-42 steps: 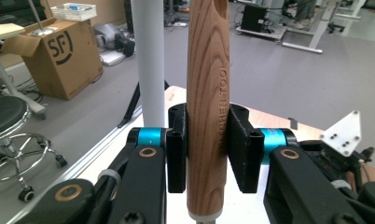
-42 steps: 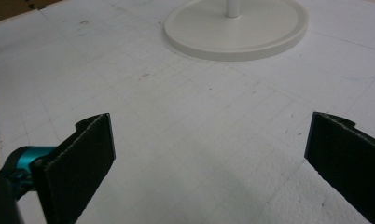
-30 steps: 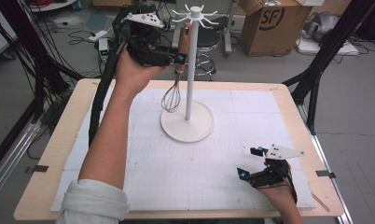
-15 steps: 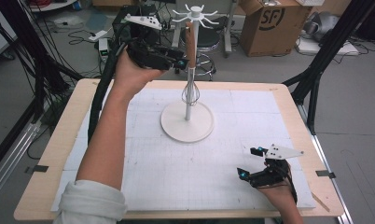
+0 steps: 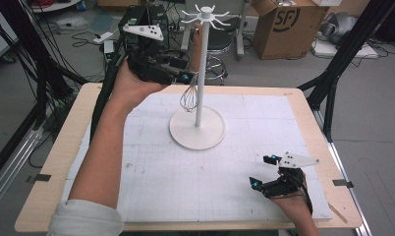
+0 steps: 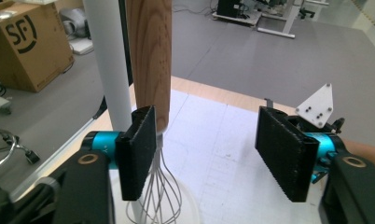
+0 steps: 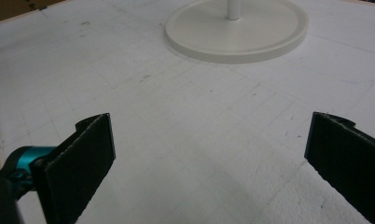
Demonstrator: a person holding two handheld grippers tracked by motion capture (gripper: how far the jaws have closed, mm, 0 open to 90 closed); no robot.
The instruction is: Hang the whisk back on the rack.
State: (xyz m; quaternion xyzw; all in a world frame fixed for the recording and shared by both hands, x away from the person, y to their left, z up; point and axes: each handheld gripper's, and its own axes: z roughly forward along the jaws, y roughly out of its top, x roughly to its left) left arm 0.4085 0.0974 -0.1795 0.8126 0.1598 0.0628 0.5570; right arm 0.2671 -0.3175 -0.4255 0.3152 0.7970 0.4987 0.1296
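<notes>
The table [image 5: 303, 105] is a pale wooden slab with a white gridded mat [image 5: 185, 172] over most of it, so a strip of bare wood runs along the far, left and right edges. Near the middle of the far half stands a white rack [image 5: 199, 73]: a round flat base, a thin upright pole and a crown of short hooks on top. The mat is open on every side of the base, most broadly across the near half and to the left.

A whisk [image 5: 192, 73] hangs from one of the hooks on the left side of the pole, wooden handle up and wire head down, with the wires ending above the base. In the left gripper view the handle [image 6: 150, 60] runs close alongside the pole.

The left gripper [image 5: 178, 74] is held up beside the whisk, above the table's far edge. Its jaws have just been opening and stand apart; in the left gripper view one pad [image 6: 138, 151] sits against the bottom of the handle while the other is well clear, with nothing pinched.

The right gripper [image 5: 268, 171] rests low over the near right corner of the mat, close to its edge, jaws wide and holding nothing, well apart from the rack.
</notes>
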